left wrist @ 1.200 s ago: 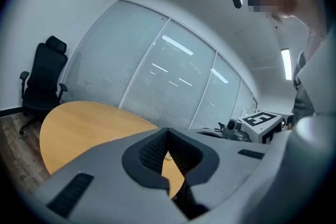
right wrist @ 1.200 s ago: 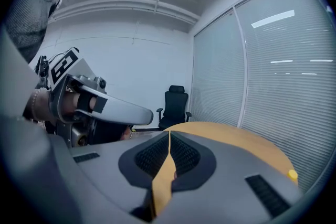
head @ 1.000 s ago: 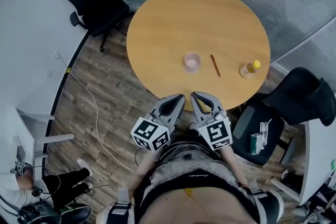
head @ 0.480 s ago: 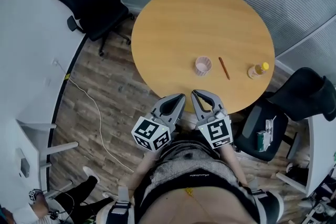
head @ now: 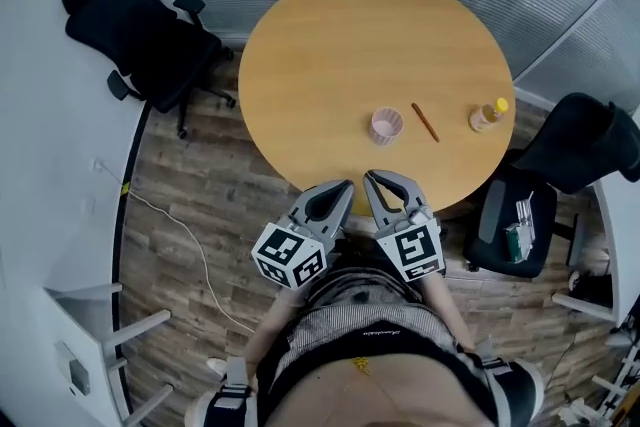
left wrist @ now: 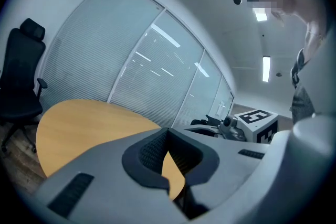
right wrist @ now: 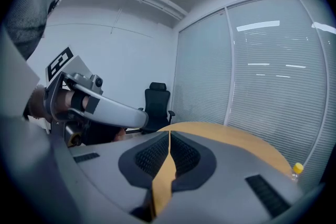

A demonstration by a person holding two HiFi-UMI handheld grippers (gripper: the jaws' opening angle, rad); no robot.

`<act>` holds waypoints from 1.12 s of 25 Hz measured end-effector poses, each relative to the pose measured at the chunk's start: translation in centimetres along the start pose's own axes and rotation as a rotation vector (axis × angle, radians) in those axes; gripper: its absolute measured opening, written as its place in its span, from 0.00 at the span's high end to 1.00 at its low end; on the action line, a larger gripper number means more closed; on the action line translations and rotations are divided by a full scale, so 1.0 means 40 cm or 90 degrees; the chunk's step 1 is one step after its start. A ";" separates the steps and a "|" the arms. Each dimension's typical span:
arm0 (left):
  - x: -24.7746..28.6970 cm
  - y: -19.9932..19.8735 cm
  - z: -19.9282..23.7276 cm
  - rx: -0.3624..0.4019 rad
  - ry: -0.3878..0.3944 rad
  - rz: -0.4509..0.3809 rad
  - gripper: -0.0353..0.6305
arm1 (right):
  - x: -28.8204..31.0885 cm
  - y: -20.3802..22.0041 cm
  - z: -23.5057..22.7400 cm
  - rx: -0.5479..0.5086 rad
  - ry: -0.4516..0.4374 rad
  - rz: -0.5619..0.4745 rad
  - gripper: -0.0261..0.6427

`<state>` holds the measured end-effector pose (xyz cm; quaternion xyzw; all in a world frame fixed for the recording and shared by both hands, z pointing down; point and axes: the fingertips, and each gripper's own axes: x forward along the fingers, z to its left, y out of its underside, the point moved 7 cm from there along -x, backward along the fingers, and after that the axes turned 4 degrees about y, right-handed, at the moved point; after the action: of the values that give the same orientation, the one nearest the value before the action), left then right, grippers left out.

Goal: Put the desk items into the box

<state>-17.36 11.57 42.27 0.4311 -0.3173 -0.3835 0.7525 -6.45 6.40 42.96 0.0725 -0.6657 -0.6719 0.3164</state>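
Nearest, the left gripper (head: 342,188) and right gripper (head: 371,183) have their fingers closed on nothing. Beyond, on the round wooden table (head: 330,55), sit a pink cup (head: 386,126), a brown pencil (head: 425,122) right of it, and a yellow-capped bottle (head: 486,115) further right.

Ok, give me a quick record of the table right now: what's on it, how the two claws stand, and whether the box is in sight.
table: round, wooden
items on it: pink cup; brown pencil to its right; yellow-capped bottle near the right edge
left claw: shut, empty, at the table's near edge
right claw: shut, empty, beside the left one
box: not seen in any view
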 end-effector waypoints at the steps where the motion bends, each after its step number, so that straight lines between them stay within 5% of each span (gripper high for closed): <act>1: -0.001 0.001 0.003 -0.002 0.007 0.005 0.92 | -0.001 0.003 0.003 0.004 0.008 0.002 0.93; 12: 0.062 0.023 -0.002 0.004 0.063 0.053 0.92 | -0.042 0.050 -0.038 0.018 0.073 0.033 0.93; 28: 0.299 -0.037 -0.037 0.004 0.050 0.049 0.92 | -0.030 0.037 -0.289 0.020 0.054 0.011 0.93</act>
<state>-10.56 1.49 42.08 0.4357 -0.3054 -0.3362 0.7771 0.97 -2.65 42.78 0.0999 -0.6628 -0.6551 0.3487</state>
